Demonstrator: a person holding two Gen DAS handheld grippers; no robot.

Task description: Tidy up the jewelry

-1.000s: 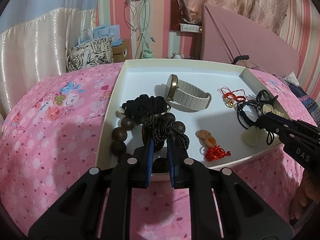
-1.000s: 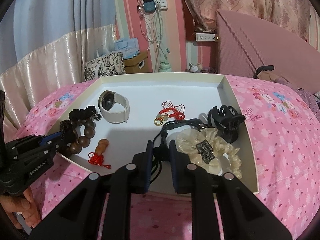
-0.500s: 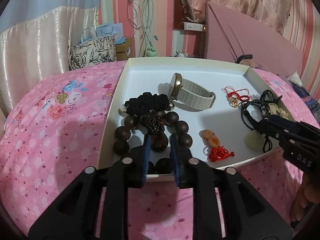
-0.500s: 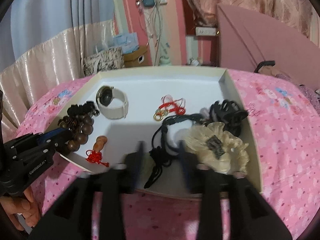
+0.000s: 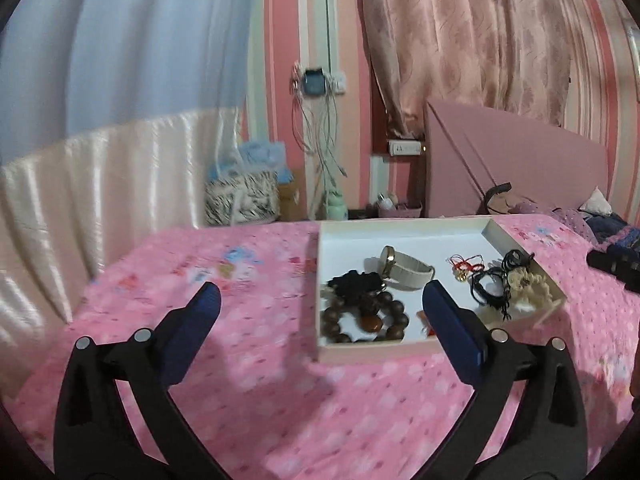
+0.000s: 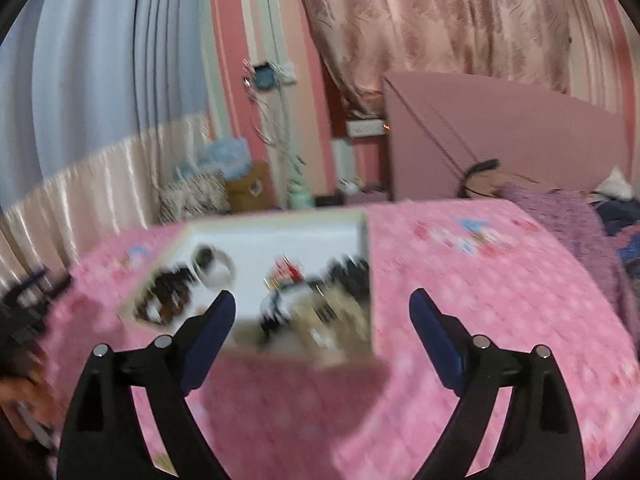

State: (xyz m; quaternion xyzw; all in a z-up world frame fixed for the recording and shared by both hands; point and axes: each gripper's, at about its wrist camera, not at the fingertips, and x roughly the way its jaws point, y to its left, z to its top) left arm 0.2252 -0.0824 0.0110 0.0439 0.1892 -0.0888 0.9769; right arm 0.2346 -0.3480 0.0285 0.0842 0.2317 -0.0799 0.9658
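Pink floral bedspread (image 5: 248, 380), white tray (image 5: 400, 232), brown bead bracelet (image 5: 394, 312).

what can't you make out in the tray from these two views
- Right wrist view: motion blur smears the tray; the watch is only a pale ring.
- Left wrist view: the orange pendant is mostly hidden behind a finger of the left gripper.
- Left wrist view: the gold charm is too small to identify.
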